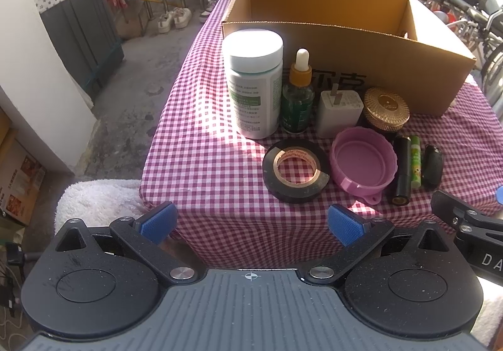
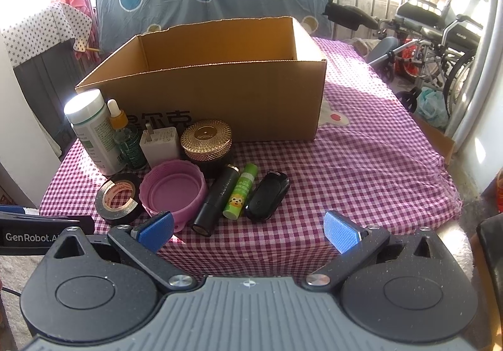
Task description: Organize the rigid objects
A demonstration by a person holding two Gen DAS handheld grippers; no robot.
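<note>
While both units sit at the near edge of the table (image 2: 361, 162), your left gripper (image 1: 251, 223) and right gripper (image 2: 248, 231) each have their blue pads spread wide with nothing between them.

The items stand on the red-checked cloth in front of the open cardboard box (image 2: 220, 93), which carries dark printed characters on its front wall, partly hidden.

Back row, left to right:
- white bottle (image 1: 253, 80), green label, text too small to read
- dropper bottle (image 1: 297, 96)
- white plug adapter (image 1: 339, 113)
- gold-lidded jar (image 1: 386, 108)

Front row:
- black tape roll (image 1: 295, 175), red lettering on its core, unreadable
- pink lid (image 1: 364, 162), lying open side up
- black tube (image 2: 217, 198)
- green stick (image 2: 240, 195) with a cartoon animal
- black fob (image 2: 267, 195)

In the right wrist view, the casing at lower left reads "GenRobot.A".
</note>
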